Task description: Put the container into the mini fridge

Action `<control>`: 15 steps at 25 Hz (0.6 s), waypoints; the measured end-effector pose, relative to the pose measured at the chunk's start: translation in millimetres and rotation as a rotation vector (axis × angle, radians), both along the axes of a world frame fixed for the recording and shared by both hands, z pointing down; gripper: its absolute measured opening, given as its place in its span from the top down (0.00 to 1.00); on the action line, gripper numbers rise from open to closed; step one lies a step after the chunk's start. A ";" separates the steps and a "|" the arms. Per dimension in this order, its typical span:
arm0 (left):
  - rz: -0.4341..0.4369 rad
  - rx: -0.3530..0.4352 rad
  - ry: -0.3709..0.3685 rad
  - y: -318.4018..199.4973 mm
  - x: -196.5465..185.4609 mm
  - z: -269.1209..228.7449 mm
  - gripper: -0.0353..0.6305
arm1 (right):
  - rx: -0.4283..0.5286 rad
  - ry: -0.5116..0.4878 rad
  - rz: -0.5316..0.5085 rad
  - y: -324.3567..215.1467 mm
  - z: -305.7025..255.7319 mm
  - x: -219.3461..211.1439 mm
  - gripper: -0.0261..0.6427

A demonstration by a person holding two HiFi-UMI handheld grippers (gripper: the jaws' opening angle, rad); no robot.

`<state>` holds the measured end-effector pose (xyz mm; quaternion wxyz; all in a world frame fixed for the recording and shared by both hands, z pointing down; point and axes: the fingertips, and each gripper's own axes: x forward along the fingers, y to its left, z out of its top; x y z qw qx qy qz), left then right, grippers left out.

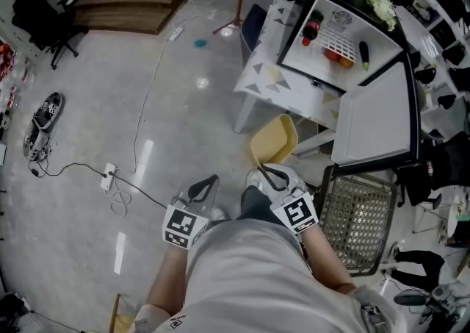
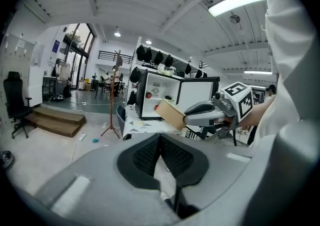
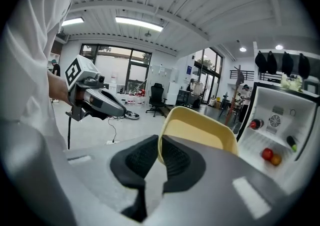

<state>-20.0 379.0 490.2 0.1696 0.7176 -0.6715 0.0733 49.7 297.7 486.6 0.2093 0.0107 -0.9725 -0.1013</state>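
- The grey floor (image 1: 147, 104) fills most of my head view, with cables trailing across it.
- The mini fridge (image 1: 382, 48) stands on a white table (image 1: 268, 78) ahead and to my right. Its door (image 1: 374, 122) is swung wide open, so I can see the white interior.
- A low wooden platform (image 1: 128, 6) lies at the far side of the room, with a black office chair (image 1: 40, 19) near its left end.
- A dark wire basket (image 1: 360, 217) sits low at my right, below the open door.
- The yellow container (image 1: 273, 140) is up in the air, not in the fridge. In the head view it hangs over the floor, in front of the table edge and left of the open door. In the right gripper view its opening tips towards the camera (image 3: 200, 132), with the fridge interior off to the right.
- My right gripper (image 1: 273, 176) is clamped on the container. Its dark pads (image 3: 172, 157) pinch the near rim wall, one inside and one outside.
- My left gripper (image 1: 204, 190) is held beside the right one, nearer me than the container and carrying nothing. In its own view the jaws are pressed together with nothing between them.
- White flowers (image 1: 378, 1) rest on top of the fridge.
- On the fridge shelf I see a red-capped bottle (image 1: 311, 30) and some red and orange fruit (image 1: 341, 56), too small to name.
- A white power strip (image 1: 109, 176) lies on the floor at my left.
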 end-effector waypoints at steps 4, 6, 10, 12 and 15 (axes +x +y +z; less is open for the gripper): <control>-0.005 -0.017 0.011 -17.9 -13.0 8.7 0.93 | -0.002 0.002 -0.010 -19.9 5.7 -15.9 0.92; -0.004 -0.028 0.012 -33.1 -20.1 12.5 0.93 | -0.006 0.005 -0.021 -34.3 9.9 -24.3 0.92; -0.004 -0.037 0.009 -74.2 -35.6 12.8 0.93 | -0.027 0.017 -0.039 -69.5 13.6 -40.9 0.92; 0.001 -0.041 0.004 -97.7 -41.8 11.7 0.93 | -0.023 0.027 -0.047 -89.4 13.6 -47.8 0.92; 0.011 -0.047 0.006 -134.9 -48.6 8.5 0.93 | -0.022 0.032 -0.062 -120.9 14.0 -56.8 0.92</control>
